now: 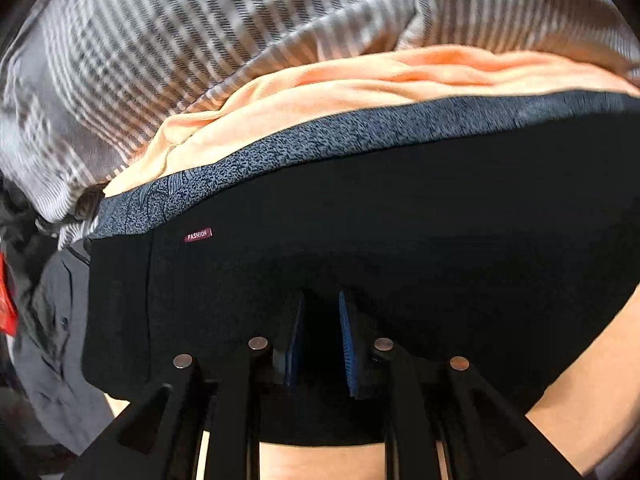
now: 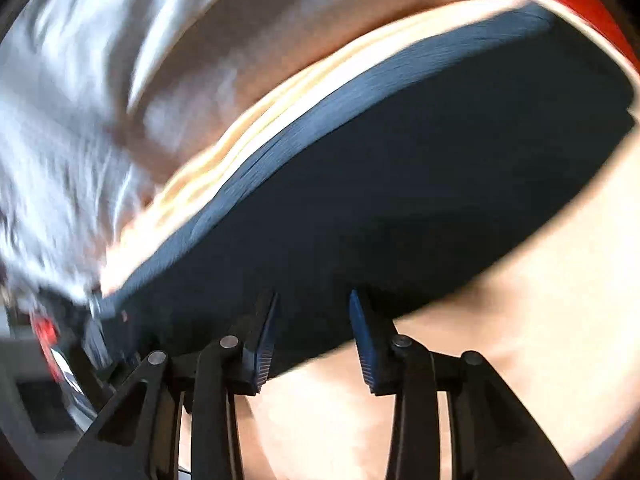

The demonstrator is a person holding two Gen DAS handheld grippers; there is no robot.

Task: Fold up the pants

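The black pants (image 1: pixel 380 216) lie folded flat, with a small red "FASHION" label (image 1: pixel 198 235) near their left edge and a grey-blue patterned band (image 1: pixel 320 136) along the far edge. My left gripper (image 1: pixel 322 308) hovers over the near edge of the pants, its blue-padded jaws a narrow gap apart with nothing between them. In the blurred right wrist view the same black pants (image 2: pixel 420 184) fill the middle. My right gripper (image 2: pixel 314 300) is open over their near edge and empty.
An orange garment (image 1: pixel 320 88) lies just beyond the pants, with grey striped fabric (image 1: pixel 160 40) behind it. A grey buttoned shirt (image 1: pixel 52 320) and something red (image 1: pixel 6 304) lie at the left. A light wooden surface (image 2: pixel 500 360) shows below the pants.
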